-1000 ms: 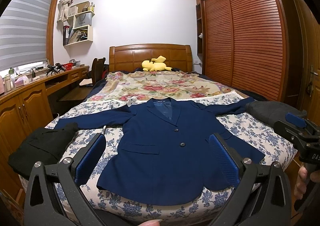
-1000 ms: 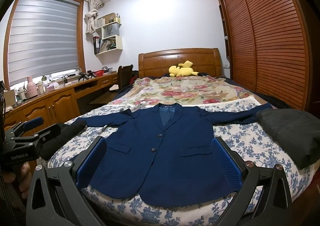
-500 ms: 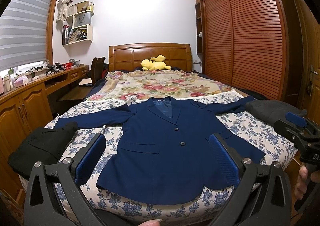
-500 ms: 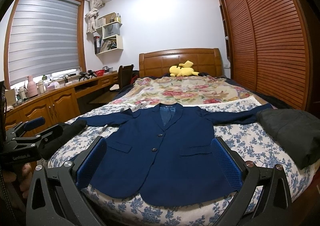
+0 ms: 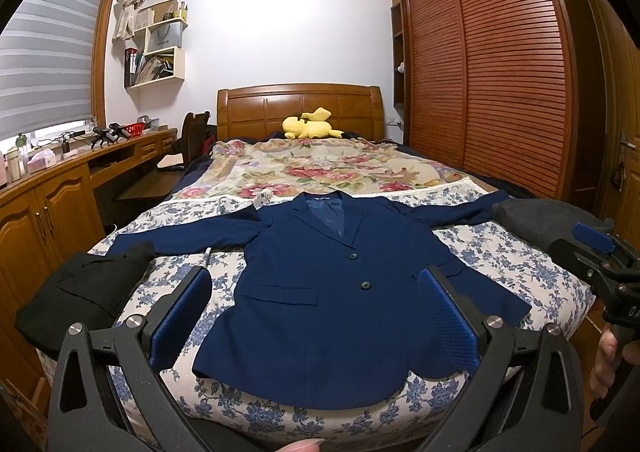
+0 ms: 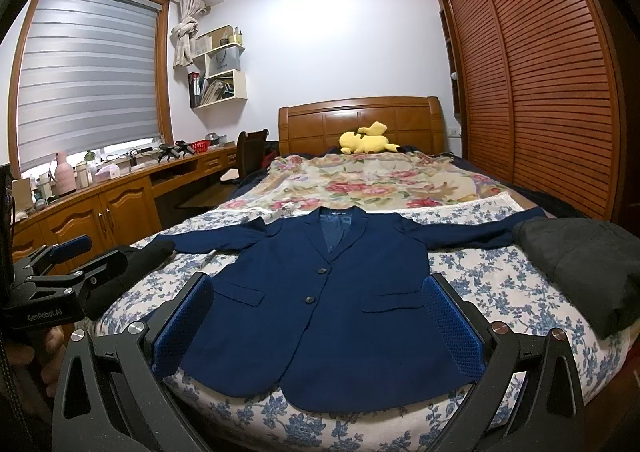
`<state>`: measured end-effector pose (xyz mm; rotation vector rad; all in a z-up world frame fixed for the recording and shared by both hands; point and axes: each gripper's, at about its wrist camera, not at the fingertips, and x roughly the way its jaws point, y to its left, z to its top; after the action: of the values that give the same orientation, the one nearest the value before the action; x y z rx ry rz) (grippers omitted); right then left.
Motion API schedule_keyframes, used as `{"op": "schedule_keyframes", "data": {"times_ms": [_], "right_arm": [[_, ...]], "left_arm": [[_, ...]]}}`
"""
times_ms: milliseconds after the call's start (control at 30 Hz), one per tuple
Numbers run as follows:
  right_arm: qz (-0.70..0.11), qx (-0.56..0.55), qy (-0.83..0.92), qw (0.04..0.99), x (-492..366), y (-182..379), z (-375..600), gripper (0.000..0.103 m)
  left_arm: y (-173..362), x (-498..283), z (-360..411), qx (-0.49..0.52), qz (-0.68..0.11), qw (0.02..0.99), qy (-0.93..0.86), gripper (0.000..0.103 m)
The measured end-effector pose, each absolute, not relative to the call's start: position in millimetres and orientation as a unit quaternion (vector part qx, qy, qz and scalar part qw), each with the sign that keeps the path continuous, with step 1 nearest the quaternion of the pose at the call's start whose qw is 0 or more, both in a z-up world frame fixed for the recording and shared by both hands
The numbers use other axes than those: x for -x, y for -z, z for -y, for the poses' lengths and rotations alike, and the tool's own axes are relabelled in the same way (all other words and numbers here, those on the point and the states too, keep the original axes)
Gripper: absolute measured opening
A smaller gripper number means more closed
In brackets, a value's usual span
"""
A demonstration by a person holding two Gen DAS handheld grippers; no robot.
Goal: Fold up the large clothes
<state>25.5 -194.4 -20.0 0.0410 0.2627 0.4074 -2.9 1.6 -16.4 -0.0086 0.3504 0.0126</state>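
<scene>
A navy blue blazer lies flat and face up on the bed, buttoned, with both sleeves stretched out to the sides. My left gripper hangs open in front of the bed's foot, above the blazer's hem, holding nothing. My right gripper is likewise open and empty, just short of the hem. In the left wrist view the right gripper shows at the right edge. The right wrist view catches the left gripper at its left edge, held by a hand.
A folded black garment lies at the bed's left edge and a dark grey one at the right edge. A floral bedspread and a yellow plush toy sit farther back. A wooden desk runs along the left, wardrobe doors along the right.
Both views have risen very slightly; the blazer and the open grippers stay as they were.
</scene>
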Motion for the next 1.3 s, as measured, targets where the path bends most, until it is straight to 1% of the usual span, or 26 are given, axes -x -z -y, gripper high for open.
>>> {"op": "schedule_keyframes", "data": {"times_ms": [300,733,1067,1300], "right_arm": [[-0.155,-0.017,-0.213,0.965,-52.6,32.7,184.1,0.103],[-0.172,0.006,-0.248,0.953,-114.5,45.9,154.9,0.103],[-0.185,0.029,-0.303,0.935,-178.0,58.2,125.4,0.103],[-0.202,0.046,-0.325,0.923,-240.0,63.9,103.7,0.103]], "left_arm": [[50.3,-24.3,-16.8,0.01,-0.223,0.975,-0.01,0.103],[83.0,-60.3,-48.4,0.016,-0.268,0.962,-0.047,0.103],[101.7,-89.4,-68.3,0.012,-0.299,0.95,-0.086,0.103],[106.1,-108.0,-80.0,0.018,-0.301,0.946,-0.12,0.103]]}}
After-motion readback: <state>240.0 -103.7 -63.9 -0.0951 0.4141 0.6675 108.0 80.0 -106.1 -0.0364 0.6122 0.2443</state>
